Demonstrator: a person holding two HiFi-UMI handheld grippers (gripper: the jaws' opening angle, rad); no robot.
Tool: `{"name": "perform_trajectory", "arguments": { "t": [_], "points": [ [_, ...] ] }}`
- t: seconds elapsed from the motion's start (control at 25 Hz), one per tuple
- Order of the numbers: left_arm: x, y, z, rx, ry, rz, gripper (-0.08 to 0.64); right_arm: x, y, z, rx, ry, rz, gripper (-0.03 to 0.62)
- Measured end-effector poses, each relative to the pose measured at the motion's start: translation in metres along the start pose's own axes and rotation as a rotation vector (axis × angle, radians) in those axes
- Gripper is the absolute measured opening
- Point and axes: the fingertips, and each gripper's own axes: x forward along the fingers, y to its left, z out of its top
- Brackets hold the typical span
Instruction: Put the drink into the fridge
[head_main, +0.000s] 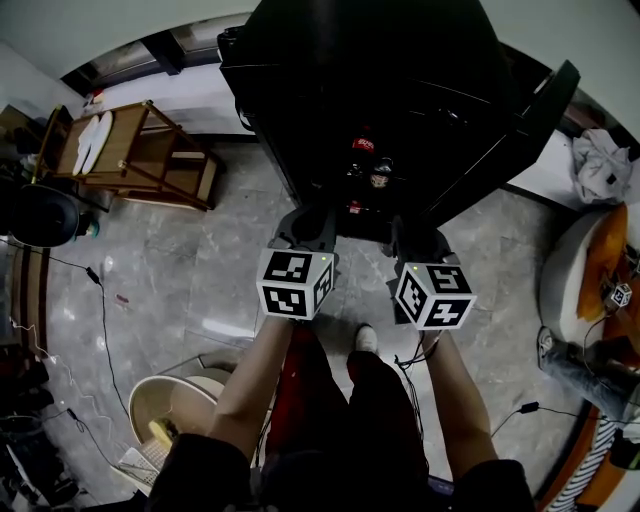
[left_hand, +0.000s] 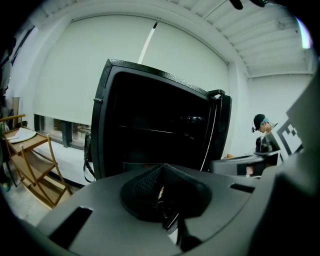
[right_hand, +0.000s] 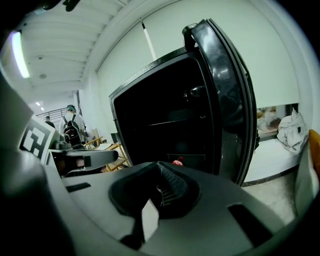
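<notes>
A black fridge (head_main: 400, 90) stands open ahead of me, its door (head_main: 520, 130) swung out to the right. Inside, in the dark, I make out a red-capped bottle (head_main: 362, 144), a can-like drink (head_main: 380, 177) below it and something red (head_main: 353, 207) lower down. My left gripper (head_main: 316, 218) and right gripper (head_main: 413, 236) hover side by side just before the opening, both shut and holding nothing. The left gripper view shows closed jaws (left_hand: 162, 168) facing the fridge (left_hand: 150, 125). Over the right gripper's closed jaws (right_hand: 160, 165) a red cap (right_hand: 178, 161) peeks out low in the fridge (right_hand: 165, 115).
A wooden rack (head_main: 130, 150) stands to the fridge's left. A round pale bin (head_main: 180, 400) and cables (head_main: 100, 300) lie on the marble floor at lower left. A white seat (head_main: 575, 270) with clutter is at the right. Another person (left_hand: 262, 129) is behind.
</notes>
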Motion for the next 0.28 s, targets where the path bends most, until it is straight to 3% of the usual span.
{"name": "perform_trajectory", "arguments": {
  "t": [0.28],
  "points": [
    [-0.015, -0.008, 0.004, -0.024, -0.002, 0.018, 0.011, -0.021, -0.004, 0.008, 0.023, -0.008, 0.021, 0.018]
  ]
}}
